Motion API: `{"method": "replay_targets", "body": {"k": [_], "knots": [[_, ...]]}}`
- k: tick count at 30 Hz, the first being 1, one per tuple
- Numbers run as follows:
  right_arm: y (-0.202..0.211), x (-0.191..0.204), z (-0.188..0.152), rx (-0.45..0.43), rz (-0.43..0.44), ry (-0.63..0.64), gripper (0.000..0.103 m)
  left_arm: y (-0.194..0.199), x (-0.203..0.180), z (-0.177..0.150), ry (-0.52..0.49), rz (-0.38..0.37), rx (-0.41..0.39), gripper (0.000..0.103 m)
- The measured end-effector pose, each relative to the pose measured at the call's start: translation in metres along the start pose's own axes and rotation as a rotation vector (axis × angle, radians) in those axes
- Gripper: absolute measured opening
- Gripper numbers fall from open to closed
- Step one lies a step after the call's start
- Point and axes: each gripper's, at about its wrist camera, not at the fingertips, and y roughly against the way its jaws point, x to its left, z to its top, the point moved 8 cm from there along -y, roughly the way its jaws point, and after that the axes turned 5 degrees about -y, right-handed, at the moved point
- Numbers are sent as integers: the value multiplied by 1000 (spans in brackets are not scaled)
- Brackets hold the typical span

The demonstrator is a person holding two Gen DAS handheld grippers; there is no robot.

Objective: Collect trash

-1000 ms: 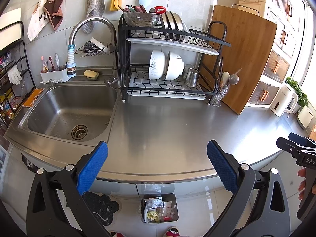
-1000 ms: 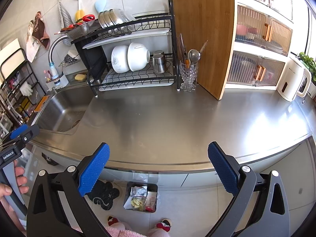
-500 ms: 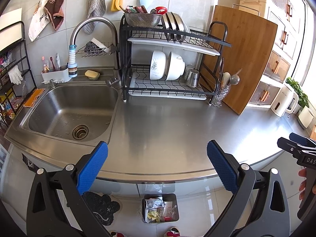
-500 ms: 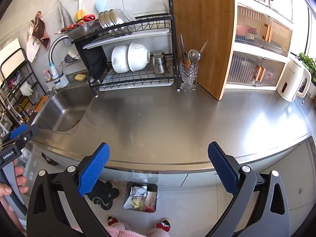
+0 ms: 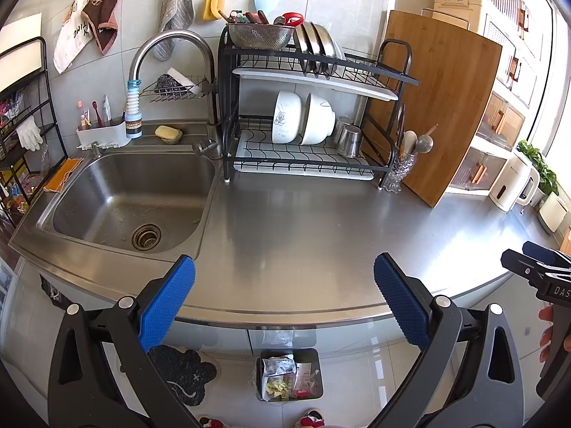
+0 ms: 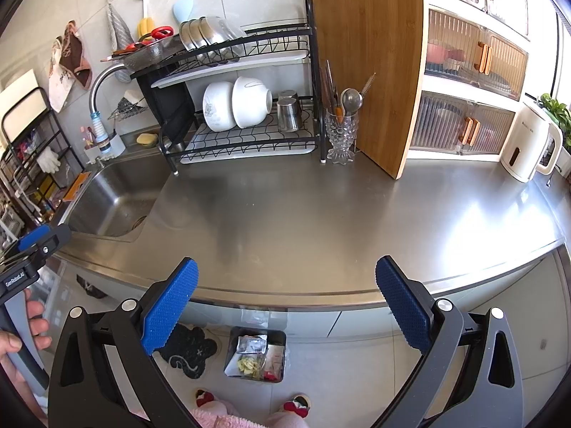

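A small black trash bin [image 5: 289, 374] stands on the floor below the counter edge, holding wrappers and crumpled paper; in the right wrist view the bin [image 6: 256, 353] sits between the fingers, low in the frame. My left gripper [image 5: 284, 297] is open and holds nothing, hovering in front of the steel counter [image 5: 321, 235]. My right gripper [image 6: 286, 297] is also open with nothing in it, at about the same height, to the right of the left one. No trash shows on the counter [image 6: 321, 221].
A sink [image 5: 128, 199] lies at the left, a black dish rack [image 5: 307, 121] with bowls at the back, a bamboo cutting board [image 5: 442, 107] leaning right of it, and a white kettle [image 5: 510, 185] far right. A dark floor mat [image 5: 182, 374] lies beside the bin.
The left wrist view has drifted very slightly; both grippers stay open and nearly still.
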Motion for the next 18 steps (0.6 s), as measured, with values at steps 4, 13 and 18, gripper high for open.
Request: {"method": "replay_targets", "body": {"k": [4, 13, 18], "knots": [[0, 0, 0, 0, -1, 1, 100, 0, 0, 0, 0, 1, 0, 95], [0, 1, -2, 1, 0, 3, 100, 3, 5, -2, 23, 5, 2, 95], [2, 1, -3, -1, 1, 8, 100, 3, 1, -3, 34, -36, 12, 95]]}}
